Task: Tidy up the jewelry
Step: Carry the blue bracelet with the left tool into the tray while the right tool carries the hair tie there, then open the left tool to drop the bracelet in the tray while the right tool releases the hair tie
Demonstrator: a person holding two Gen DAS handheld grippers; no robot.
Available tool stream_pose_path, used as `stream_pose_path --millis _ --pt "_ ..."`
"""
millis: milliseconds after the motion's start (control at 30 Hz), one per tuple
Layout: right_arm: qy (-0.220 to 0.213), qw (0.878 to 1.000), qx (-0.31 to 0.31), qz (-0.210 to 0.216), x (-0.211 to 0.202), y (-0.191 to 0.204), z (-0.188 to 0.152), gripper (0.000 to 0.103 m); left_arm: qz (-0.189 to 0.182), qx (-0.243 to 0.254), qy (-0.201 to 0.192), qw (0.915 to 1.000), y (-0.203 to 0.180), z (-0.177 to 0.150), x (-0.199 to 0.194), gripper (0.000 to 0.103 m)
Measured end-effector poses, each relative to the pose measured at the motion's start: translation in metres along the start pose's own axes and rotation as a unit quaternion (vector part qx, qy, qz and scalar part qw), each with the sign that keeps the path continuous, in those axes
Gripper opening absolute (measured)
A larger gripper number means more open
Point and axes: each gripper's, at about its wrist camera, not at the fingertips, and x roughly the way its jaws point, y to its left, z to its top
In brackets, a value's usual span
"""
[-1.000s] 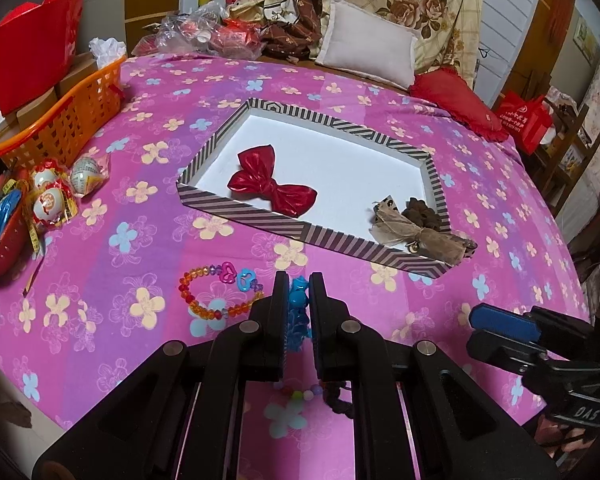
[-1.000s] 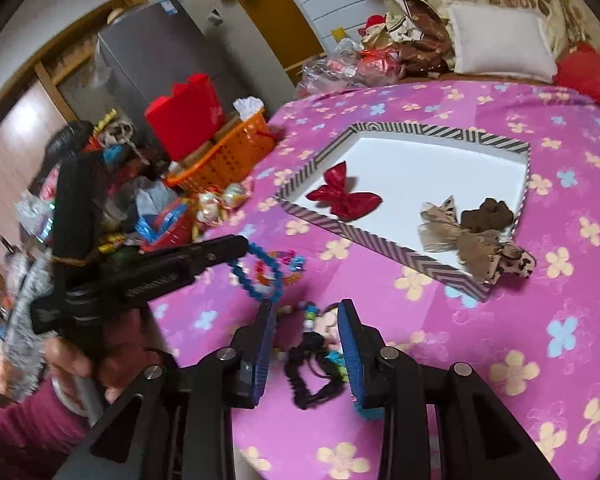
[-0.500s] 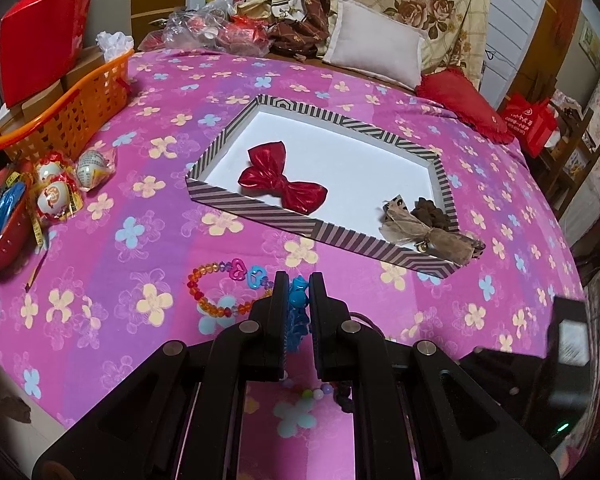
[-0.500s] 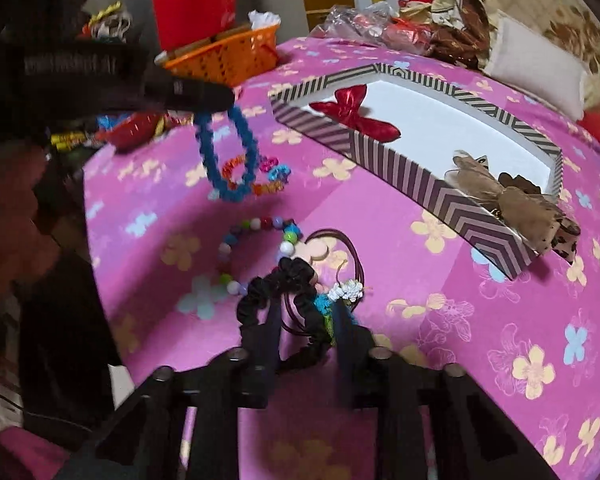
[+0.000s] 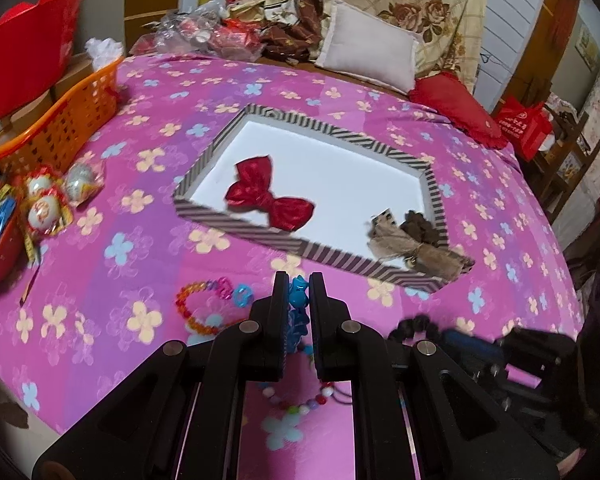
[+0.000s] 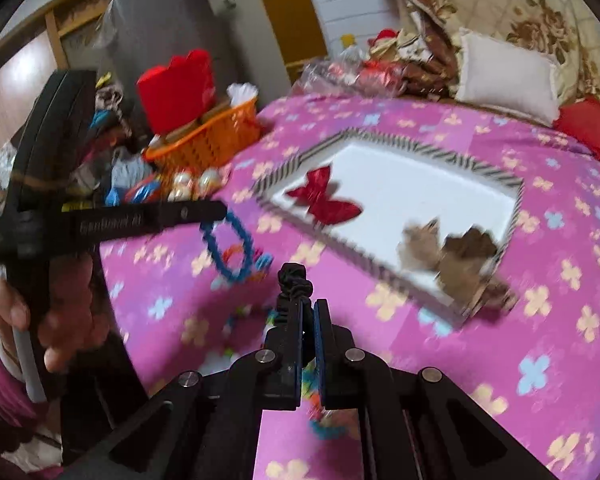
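Pink cloth with a flower print [image 5: 112, 288] covers the table, and on it lies a shallow box with a striped rim [image 5: 236, 228] and a white floor. Inside the box a red bow [image 5: 268, 200] lies near the left side, and a beige bow [image 5: 404, 248] with a brown piece beside it lies at the right corner, partly over the rim.

The left gripper [image 5: 299, 300] has its fingers pressed on a blue bead bracelet [image 5: 298, 304], which hangs as a loop under the tips in the right wrist view [image 6: 228, 248], above the cloth. Just beside it on the cloth lies an orange bead bracelet [image 5: 198, 312] with pink and blue rings.

The right gripper [image 6: 308, 312] has just been closing, and its fingers now pinch a black scrunchie [image 6: 296, 280], which stands up above the tips, in front of the box. A bracelet of mixed pastel beads [image 5: 300, 404] lies on the cloth below the grippers. A person's hand [image 6: 60, 312] holds the handle of the left gripper.
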Motion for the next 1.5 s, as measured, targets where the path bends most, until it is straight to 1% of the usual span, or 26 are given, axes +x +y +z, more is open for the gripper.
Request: stream_pose_path --millis 200,333,467,600,700,833,967,1133,1200,1300,1367,1433,1467,1500 --pt "-0.027 0.999 0.021 -0.018 -0.002 -0.024 0.028 0.005 0.007 0.021 -0.010 0.9997 -0.018 0.028 0.008 0.009" --pt "-0.036 0.998 0.048 -0.029 0.009 -0.047 0.046 0.005 0.002 0.022 -0.015 0.9996 -0.026 0.050 0.017 0.009" --pt "-0.030 0.997 0.072 -0.027 0.030 -0.067 0.058 0.005 0.000 0.026 -0.016 0.9995 -0.037 0.072 0.037 0.009" --pt "-0.016 0.995 0.099 -0.028 0.055 -0.088 0.063 0.005 -0.003 0.020 0.004 0.9998 -0.043 0.086 0.074 0.009" --pt "0.005 0.993 0.111 -0.033 0.073 -0.099 0.061 0.005 0.006 0.013 0.023 0.9996 -0.040 0.089 0.100 0.009" --pt "0.027 0.992 0.109 -0.058 0.088 -0.110 0.055 0.005 0.028 0.000 0.060 0.9978 -0.023 0.081 0.137 0.009" --pt "0.037 0.991 0.110 -0.071 0.096 -0.117 0.051 0.005 0.043 -0.007 0.076 0.9962 -0.011 0.070 0.151 0.008" --pt "0.055 0.990 0.082 -0.103 0.107 -0.113 0.048 0.005 0.059 -0.011 0.080 0.9950 0.000 0.061 0.157 0.009" --pt "0.056 0.989 0.082 -0.108 0.108 -0.113 0.046 0.007 0.066 -0.011 0.079 0.9947 0.001 0.060 0.157 0.009" --pt "0.055 0.989 0.082 -0.112 0.106 -0.111 0.045 0.015 0.074 -0.010 0.076 0.9943 0.003 0.059 0.157 0.009" --pt "0.052 0.989 0.081 -0.108 0.102 -0.109 0.044 0.024 0.074 -0.011 0.077 0.9942 0.004 0.059 0.157 0.011" --pt "0.046 0.990 0.078 -0.107 0.098 -0.106 0.045 0.031 0.079 -0.010 0.075 0.9940 0.004 0.057 0.156 0.014" --pt "0.041 0.991 0.075 -0.107 0.095 -0.103 0.045 0.034 0.081 -0.009 0.073 0.9940 0.003 0.056 0.154 0.018" --pt "0.039 0.991 0.073 -0.109 0.094 -0.102 0.045 0.035 0.082 -0.008 0.071 0.9940 0.003 0.056 0.153 0.026"
